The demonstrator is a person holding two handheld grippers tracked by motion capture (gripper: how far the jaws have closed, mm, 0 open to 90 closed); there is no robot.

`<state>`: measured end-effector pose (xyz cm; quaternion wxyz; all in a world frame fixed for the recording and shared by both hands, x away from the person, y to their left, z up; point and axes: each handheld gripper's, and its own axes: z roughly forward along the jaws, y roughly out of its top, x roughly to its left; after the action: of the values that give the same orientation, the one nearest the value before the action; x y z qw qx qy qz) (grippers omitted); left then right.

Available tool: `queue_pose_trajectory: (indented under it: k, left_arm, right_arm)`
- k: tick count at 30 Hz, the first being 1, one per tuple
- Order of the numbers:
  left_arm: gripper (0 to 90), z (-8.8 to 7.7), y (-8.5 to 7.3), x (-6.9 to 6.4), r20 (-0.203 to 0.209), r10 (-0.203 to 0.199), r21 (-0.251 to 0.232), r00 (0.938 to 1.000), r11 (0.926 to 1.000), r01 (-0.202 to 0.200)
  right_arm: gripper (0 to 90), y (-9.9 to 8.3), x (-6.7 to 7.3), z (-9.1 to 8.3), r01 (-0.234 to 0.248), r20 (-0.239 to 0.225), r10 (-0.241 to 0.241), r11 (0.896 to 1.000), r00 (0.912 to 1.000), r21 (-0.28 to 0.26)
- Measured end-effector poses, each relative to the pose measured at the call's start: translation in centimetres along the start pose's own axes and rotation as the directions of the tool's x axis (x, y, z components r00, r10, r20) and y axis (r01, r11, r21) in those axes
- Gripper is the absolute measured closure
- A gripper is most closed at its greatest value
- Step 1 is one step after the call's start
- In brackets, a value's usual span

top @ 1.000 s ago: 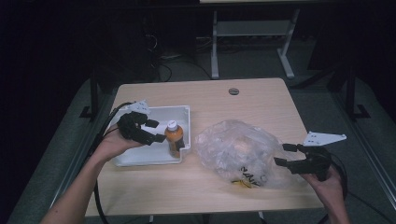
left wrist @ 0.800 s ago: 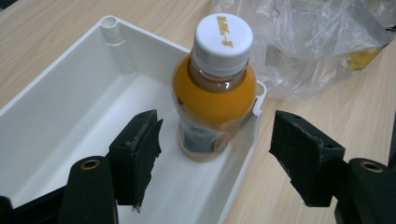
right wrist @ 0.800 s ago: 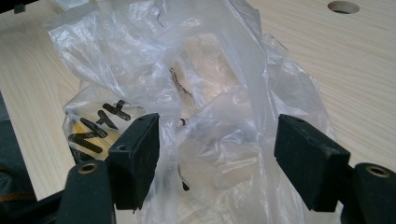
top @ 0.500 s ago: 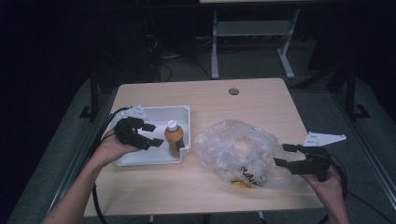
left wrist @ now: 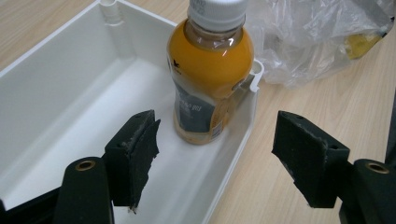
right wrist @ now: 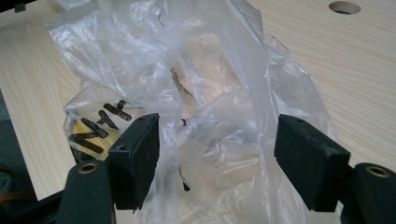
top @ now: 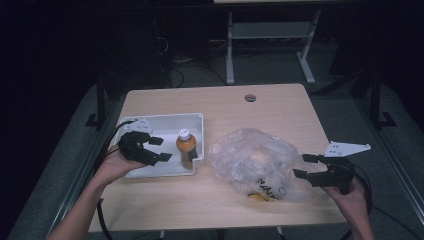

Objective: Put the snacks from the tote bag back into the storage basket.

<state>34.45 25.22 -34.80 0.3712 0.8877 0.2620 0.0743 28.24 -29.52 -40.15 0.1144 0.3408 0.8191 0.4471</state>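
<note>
An orange juice bottle (top: pixel 185 146) (left wrist: pixel 210 79) with a white cap stands upright in the right end of a white bin (top: pixel 160 125) (left wrist: pixel 60 93). My left gripper (top: pixel 156 149) (left wrist: pixel 219 170) hovers over the bin just left of the bottle, open and empty. A crumpled clear plastic bag (top: pixel 255 160) (right wrist: pixel 196 93) with black lettering lies on the table to the right of the bin. At the bag's right edge my right gripper (top: pixel 306 166) (right wrist: pixel 217 158) stands open, its jaws on either side of a fold of the plastic.
The wooden table (top: pixel 225 107) has a round cable hole (top: pixel 250 97) near its far edge. Something yellow (top: pixel 260 196) shows through the bag's near side. A white desk frame (top: pixel 270 45) stands on the floor beyond the table.
My left gripper has drawn back to the left, away from the bottle, which stays standing in the bin. The right gripper and bag have barely moved.
</note>
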Motion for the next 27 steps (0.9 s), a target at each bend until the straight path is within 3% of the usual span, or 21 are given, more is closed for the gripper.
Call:
queue_pose_trajectory:
  k: [27]
  left_arm:
    - [29.5, 0.7, -3.5, -1.0, -0.007, 0.002, -0.021, 1.0, 0.9998, -0.002]
  right_arm:
    - [30.4, -0.1, 0.2, 0.0, 0.0, -0.002, 0.0, 1.0, 1.0, 0.001]
